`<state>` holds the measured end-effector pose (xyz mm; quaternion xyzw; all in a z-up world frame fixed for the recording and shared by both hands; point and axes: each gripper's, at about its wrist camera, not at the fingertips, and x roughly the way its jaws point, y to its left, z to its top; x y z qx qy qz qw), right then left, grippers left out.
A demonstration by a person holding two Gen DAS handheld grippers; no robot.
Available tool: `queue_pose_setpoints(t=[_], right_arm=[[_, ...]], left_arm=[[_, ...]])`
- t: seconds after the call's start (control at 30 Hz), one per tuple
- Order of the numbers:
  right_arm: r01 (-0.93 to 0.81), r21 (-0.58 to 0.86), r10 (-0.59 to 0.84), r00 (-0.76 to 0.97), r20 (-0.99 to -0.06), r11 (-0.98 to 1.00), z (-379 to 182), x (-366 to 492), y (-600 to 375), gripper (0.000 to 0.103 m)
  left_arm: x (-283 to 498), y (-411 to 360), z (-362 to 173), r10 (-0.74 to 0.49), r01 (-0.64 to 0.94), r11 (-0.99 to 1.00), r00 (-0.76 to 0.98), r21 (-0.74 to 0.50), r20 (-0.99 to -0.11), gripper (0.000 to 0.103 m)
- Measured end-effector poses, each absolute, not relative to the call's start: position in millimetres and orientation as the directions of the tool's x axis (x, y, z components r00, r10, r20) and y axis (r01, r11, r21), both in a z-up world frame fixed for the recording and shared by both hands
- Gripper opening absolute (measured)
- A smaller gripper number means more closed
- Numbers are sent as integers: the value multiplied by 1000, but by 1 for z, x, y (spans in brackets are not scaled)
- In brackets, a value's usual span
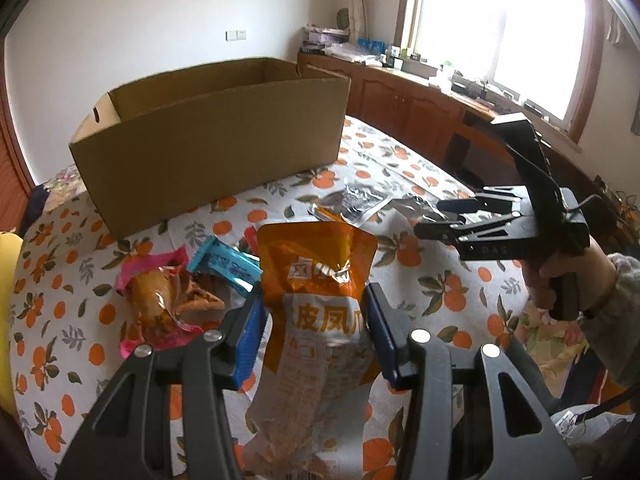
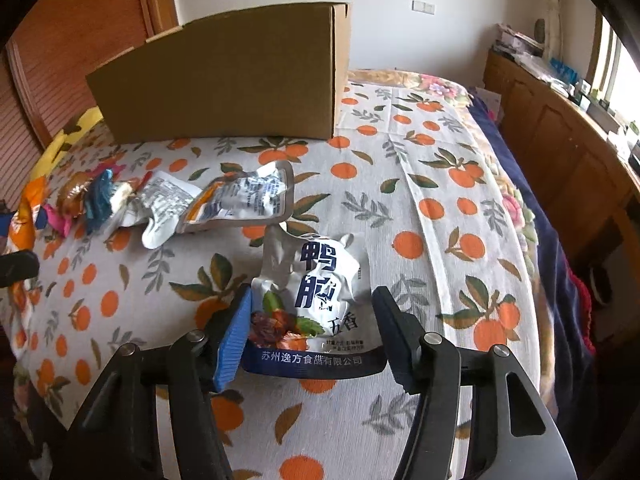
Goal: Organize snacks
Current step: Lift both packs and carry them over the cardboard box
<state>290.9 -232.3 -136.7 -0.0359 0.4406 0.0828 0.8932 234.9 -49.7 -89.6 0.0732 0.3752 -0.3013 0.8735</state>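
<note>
An open cardboard box (image 1: 208, 136) stands at the far side of the bed; it also shows in the right wrist view (image 2: 224, 80). My left gripper (image 1: 316, 320) has its jaws pressed on both sides of an orange snack pouch (image 1: 316, 280) lying on the bedspread. My right gripper (image 2: 312, 320) is open, its jaws on either side of a white and blue snack pouch (image 2: 316, 288) with a gap on the right. The right gripper also shows in the left wrist view (image 1: 436, 220), over silver packets (image 1: 352, 200).
A pink-edged snack (image 1: 160, 304) and a teal wrapper (image 1: 224, 264) lie left of the orange pouch. Silver packets (image 2: 224, 200) lie mid-bed. An orange-print bedspread (image 2: 400, 184) covers the bed. A wooden cabinet (image 1: 400, 100) runs under the window.
</note>
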Motion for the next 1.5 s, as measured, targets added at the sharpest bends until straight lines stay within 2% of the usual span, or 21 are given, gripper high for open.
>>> queue_pose_setpoints(t=[0.33,0.77,1.5], right_arm=[[-217,3,143,635,-759,976,-115,285,-221,61],[-243,19,180,661,-728,970,-104,272,-210,62],[-375,-39,275,742,-612,926,-9,320,-171,62]], left_arm=[[235,-47,-77,-476,571,816,579,-88,-662,44],[203,-19,-42,-514,539,834,681,-118,-521,43],[281,-23,9,-442,507,862,753,2,-487,44]])
